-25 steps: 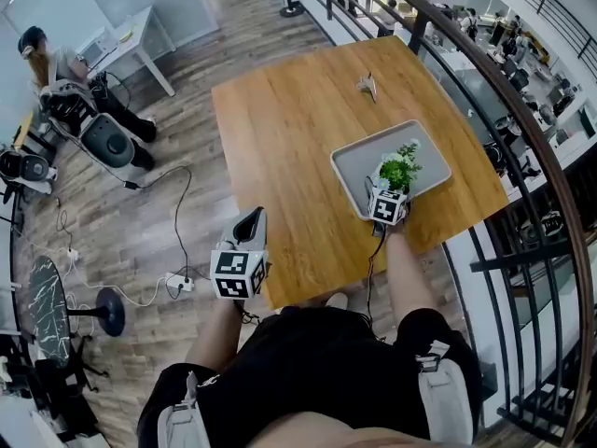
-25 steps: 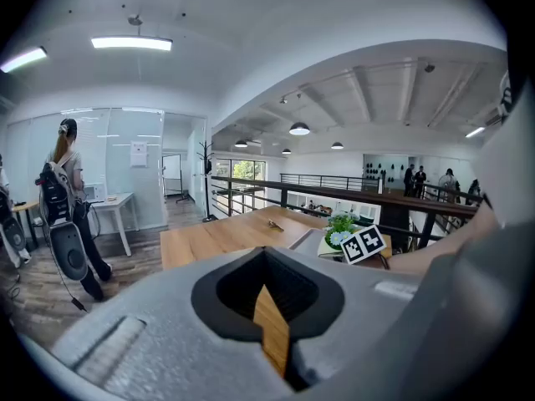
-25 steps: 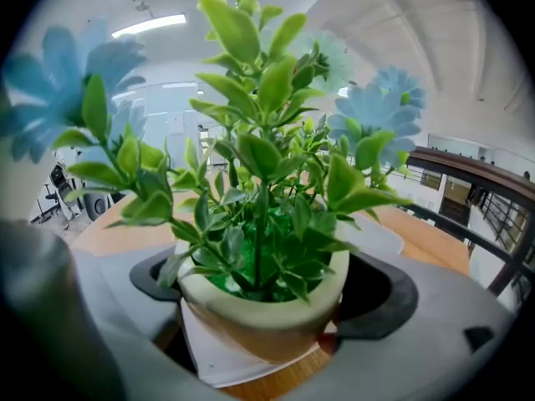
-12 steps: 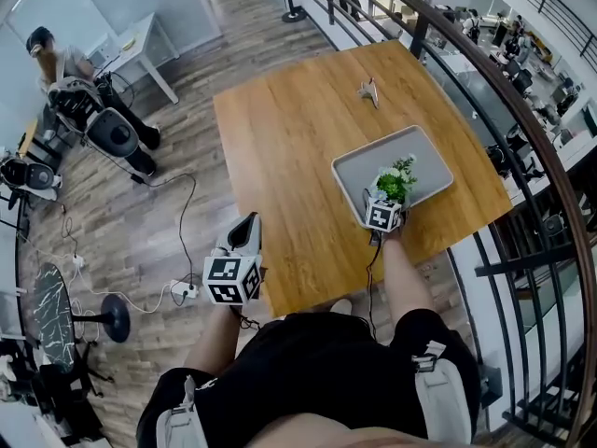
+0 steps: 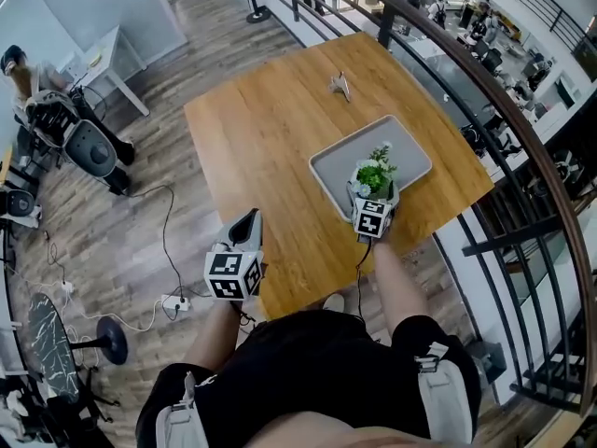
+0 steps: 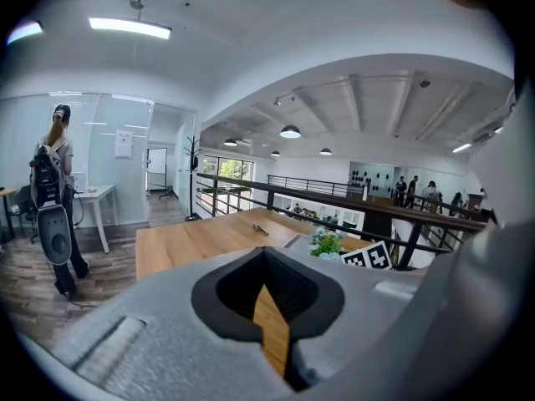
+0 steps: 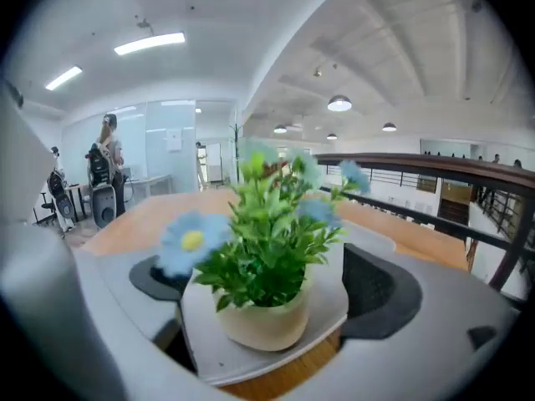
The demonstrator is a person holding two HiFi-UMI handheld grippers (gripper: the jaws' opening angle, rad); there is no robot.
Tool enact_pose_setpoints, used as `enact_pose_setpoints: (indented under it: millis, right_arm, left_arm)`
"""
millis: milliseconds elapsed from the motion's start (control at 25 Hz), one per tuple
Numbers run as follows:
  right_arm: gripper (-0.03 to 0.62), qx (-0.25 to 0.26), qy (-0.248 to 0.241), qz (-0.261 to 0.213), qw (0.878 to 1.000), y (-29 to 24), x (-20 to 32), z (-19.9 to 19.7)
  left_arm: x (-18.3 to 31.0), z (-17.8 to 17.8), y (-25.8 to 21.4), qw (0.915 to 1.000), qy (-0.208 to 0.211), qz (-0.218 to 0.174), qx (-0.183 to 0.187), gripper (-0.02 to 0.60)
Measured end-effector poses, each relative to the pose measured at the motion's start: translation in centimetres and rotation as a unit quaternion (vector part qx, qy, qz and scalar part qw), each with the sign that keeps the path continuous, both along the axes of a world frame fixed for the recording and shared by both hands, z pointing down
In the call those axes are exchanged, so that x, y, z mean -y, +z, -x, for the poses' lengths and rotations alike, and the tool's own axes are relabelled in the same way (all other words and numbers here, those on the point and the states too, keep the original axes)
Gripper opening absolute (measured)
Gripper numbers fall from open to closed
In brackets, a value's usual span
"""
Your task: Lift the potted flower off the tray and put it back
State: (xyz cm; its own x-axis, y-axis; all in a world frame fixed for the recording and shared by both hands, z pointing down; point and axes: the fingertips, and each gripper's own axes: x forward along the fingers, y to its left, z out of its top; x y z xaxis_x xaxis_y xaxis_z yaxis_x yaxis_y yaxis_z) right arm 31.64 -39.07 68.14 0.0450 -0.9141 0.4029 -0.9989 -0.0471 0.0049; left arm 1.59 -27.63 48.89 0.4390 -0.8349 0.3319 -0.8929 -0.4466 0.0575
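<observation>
Right claw (image 7: 269,291) sits open astride the flowerpot (image 7: 261,322), not yet gripping; I'd squeeze evenly on its wall, then lift straight off the tray (image 7: 219,353) beneath.

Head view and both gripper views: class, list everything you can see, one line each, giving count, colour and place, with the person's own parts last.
Table: one, brown wood, centre.
Tray: one, grey, on the table's right half.
Potted flower: one, cream pot, green leaves, blue blooms, standing on the tray's near corner.
Small object: one, grey, far side of the table; too small to identify.
Railing: one, dark, curving past the table.
Desk: one, white, far left.
Bystander: one, far left by the desk.
Left gripper: one, grey, fingers together, empty, beside the table's left edge.
Right gripper: one, grey, fingers open either side of the pot, not touching it.
</observation>
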Motion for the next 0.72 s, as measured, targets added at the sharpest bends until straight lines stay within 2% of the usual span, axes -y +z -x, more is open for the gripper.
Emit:
enact_pose_setpoints:
  millis: [120,240,360,440,520,560,600,640,720]
  right_arm:
    - [0.545,0.000,-0.005,-0.049,0.999,-4.3,-1.3,1.1]
    - [0.535,-0.021,-0.022,-0.086,0.996,-9.6,-3.2,2.1]
    - [0.476,-0.031,-0.015,-0.149,0.988,-15.7,-5.3,2.5]
    - [0.399,-0.022,-0.006,-0.183,0.983,-19.0,-7.2,2.8]
    - [0.290,-0.016,0.011,-0.202,0.979,-21.3,-9.3,2.9]
    - [0.219,-0.020,0.026,-0.206,0.978,-22.1,-10.4,2.8]
    - [0.120,-0.026,0.043,-0.207,0.977,-22.7,-11.4,2.6]
    - [-0.005,-0.032,0.056,-0.207,0.976,-23.1,-12.3,2.4]
    - [-0.005,-0.030,0.066,-0.208,0.975,-23.4,-13.8,2.5]
  left_arm:
    - [0.3,-0.9,0.4,0.9997,0.023,0.002,-0.008,0.012]
    - [0.4,-1.9,0.2,0.9988,0.046,-0.001,-0.019,0.012]
    - [0.7,-2.8,-0.1,0.9972,0.068,-0.005,-0.031,0.012]
    - [0.6,-3.2,-0.2,0.9962,0.079,-0.006,-0.036,0.012]
    - [0.3,-3.3,-0.3,0.9951,0.089,-0.009,-0.043,0.012]
    - [0.3,-3.4,-0.4,0.9945,0.094,-0.012,-0.044,0.012]
    - [0.2,-3.6,-0.5,0.9939,0.101,-0.015,-0.043,0.012]
    - [0.2,-3.8,-0.5,0.9933,0.107,-0.018,-0.040,0.012]
    - [-0.1,-4.3,-0.3,0.9920,0.119,-0.021,-0.035,0.012]
